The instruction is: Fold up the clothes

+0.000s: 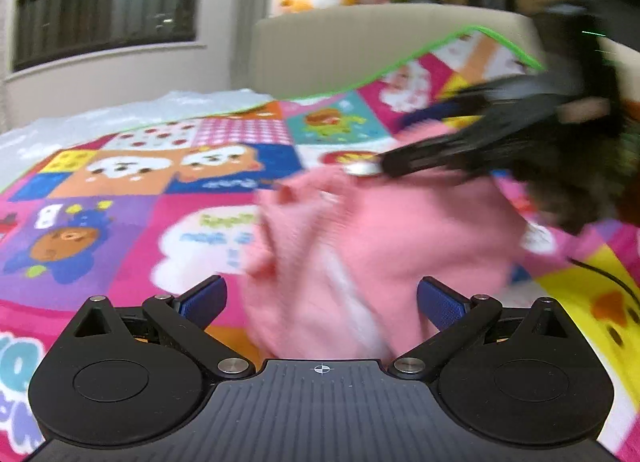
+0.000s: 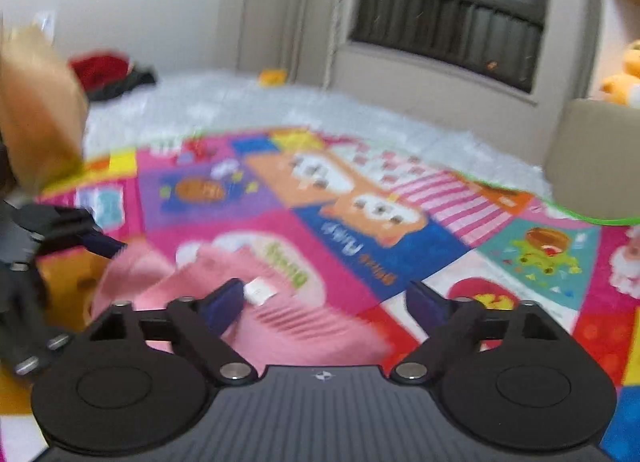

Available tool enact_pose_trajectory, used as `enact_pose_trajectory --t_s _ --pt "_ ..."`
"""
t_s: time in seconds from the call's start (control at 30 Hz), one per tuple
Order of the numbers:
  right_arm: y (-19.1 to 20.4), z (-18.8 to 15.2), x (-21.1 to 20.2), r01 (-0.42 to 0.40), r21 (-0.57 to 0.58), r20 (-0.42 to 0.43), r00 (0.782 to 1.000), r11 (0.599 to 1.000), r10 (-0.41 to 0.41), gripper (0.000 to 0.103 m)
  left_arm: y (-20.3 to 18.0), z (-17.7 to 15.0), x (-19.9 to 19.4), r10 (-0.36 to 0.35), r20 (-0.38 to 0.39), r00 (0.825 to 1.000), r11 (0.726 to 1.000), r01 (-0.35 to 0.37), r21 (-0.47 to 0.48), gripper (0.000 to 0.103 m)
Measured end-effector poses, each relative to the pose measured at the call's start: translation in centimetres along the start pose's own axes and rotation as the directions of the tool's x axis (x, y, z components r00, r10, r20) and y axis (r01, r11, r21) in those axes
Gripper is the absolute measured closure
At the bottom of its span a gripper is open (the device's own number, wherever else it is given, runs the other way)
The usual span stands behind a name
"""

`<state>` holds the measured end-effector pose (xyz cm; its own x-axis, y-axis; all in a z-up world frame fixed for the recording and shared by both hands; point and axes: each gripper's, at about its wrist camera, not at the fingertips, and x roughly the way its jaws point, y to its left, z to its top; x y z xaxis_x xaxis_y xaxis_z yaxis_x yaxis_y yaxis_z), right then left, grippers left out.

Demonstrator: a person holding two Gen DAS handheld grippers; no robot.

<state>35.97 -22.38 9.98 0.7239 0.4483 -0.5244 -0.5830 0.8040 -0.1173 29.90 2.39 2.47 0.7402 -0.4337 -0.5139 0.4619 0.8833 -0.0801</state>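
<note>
My left claw (image 1: 322,298) spread wide above the blurred pink garment (image 1: 384,246) on the cartoon play mat (image 1: 120,222), my right claw (image 2: 326,300) likewise apart, garment's near edge hidden under both, folds smeared beyond reading

My colourful cartoon patchwork mat (image 2: 360,230) covered a white shaggy rug (image 2: 248,102). Behind stood a beige padded headboard (image 1: 380,46). A dark barred window (image 2: 448,18) sat in the pale wall.
</note>
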Motion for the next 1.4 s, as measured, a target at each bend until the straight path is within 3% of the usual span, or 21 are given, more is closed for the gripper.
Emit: enact_pose_trajectory --t_s 0.1,0.23,0.4,0.47,0.6,0.63,0.73,0.77,0.83,0.93,0.97,1.07,1.2,1.3,1.4 --pt "-1.0 -1.0 -2.5 0.022 0.057 0.034 0.999 0.998 -0.024 0.002 1.7 0.8 0.8 0.069 0.002 0.998 0.996 -0.069 -0.054 0.0" --pt "-1.5 -3.5 -2.7 0.031 0.083 -0.014 0.999 0.996 -0.03 0.002 3.7 1.7 1.5 0.128 0.0 0.992 0.983 -0.127 -0.129 0.0" --pt "-2.3 -5.9 1.4 0.139 0.126 -0.124 0.985 0.982 -0.123 0.001 4.1 2.7 0.8 0.052 0.011 0.999 0.988 -0.05 -0.146 0.0" --pt "-2.9 -6.6 3.0 0.171 0.166 -0.156 0.977 0.971 -0.145 0.0 3.4 3.1 -0.1 -0.064 0.032 0.997 0.99 0.068 -0.124 0.0" --pt "-4.0 -6.9 2.6 0.193 0.271 -0.144 0.977 0.943 -0.158 0.001 1.6 3.9 -0.9 -0.297 0.02 0.955 0.953 0.298 -0.052 0.0" --pt "-4.0 -7.0 1.6 0.189 0.297 -0.13 0.979 0.936 -0.156 0.001 1.2 3.9 -0.4 -0.31 -0.004 0.951 0.95 0.309 -0.046 0.0" --pt "-4.0 -7.7 -2.4 0.11 0.421 -0.071 0.994 0.901 -0.088 0.001 1.3 3.3 2.1 -0.252 -0.048 0.967 0.965 0.247 -0.084 0.0" --pt "-3.9 -8.3 -3.8 0.076 0.471 -0.053 0.997 0.879 -0.058 0.001 2.0 2.9 3.0 -0.233 -0.051 0.971 0.965 0.224 -0.139 0.0" --pt "-3.6 -9.8 -5.9 0.01 0.564 -0.026 1.0 0.826 0.006 0.0 4.1 2.0 4.5 -0.237 -0.044 0.971 0.931 0.214 -0.296 0.0" --pt "-2.9 -12.5 -7.1 -0.084 0.678 0.002 0.994 0.73 0.113 0.001 6.4 0.6 6.0 -0.298 -0.014 0.954 0.842 0.256 -0.475 0.0" --pt "-2.6 -13.2 -7.2 -0.102 0.703 0.006 0.991 0.703 0.137 0.001 6.5 0.2 6.3 -0.312 -0.007 0.95 0.829 0.269 -0.491 0.0" --pt "-2.5 -14.1 -6.9 -0.09 0.719 -0.004 0.991 0.689 0.134 0.001 5.2 -0.1 6.3 -0.373 0.008 0.928 0.821 0.333 -0.464 0.0" --pt "-3.4 -14.6 -6.9 -0.069 0.751 -0.004 0.994 0.656 0.109 0.001 1.5 -0.4 5.2 -0.414 -0.022 0.91 0.849 0.377 -0.37 0.0" --pt "-4.0 -14.5 -7.5 -0.05 0.751 0.002 0.997 0.658 0.074 0.001 -1.5 -1.3 4.0 -0.484 -0.031 0.874 0.826 0.445 -0.346 0.0" --pt "-4.6 -14.3 -8.0 -0.023 0.742 0.001 0.999 0.67 0.034 0.001 -5.6 -2.2 2.9 -0.564 -0.044 0.825 0.794 0.526 -0.304 0.0"
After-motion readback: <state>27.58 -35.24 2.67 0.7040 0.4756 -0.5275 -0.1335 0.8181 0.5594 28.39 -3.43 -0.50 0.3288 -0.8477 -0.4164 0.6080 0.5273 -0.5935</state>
